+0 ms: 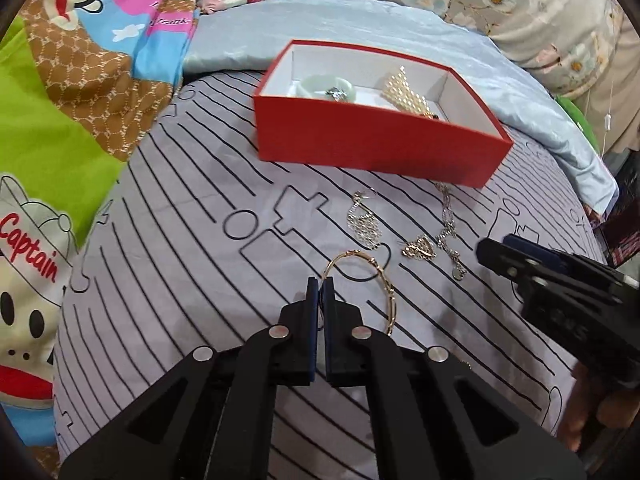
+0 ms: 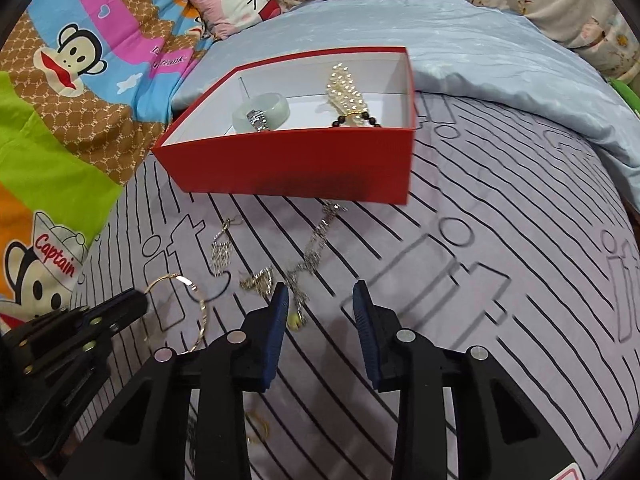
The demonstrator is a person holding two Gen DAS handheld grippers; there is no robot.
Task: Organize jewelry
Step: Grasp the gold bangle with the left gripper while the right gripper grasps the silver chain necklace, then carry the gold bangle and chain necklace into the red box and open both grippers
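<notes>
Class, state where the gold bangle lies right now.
In the left wrist view the gold bangle lies on the striped sheet, low centre, pinched at its rim by the left gripper, with the silver earring just beyond.

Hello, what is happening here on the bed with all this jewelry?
A person is sorting jewelry into an open red cardboard box on the striped grey bedsheet, with a gripper in each hand. The left gripper is shut on the thin gold bangle. The right gripper is open above the silver chain necklace. A pale green jade bangle and a pearl piece already lie in the box. A silver mesh earring still lies outside.
</notes>
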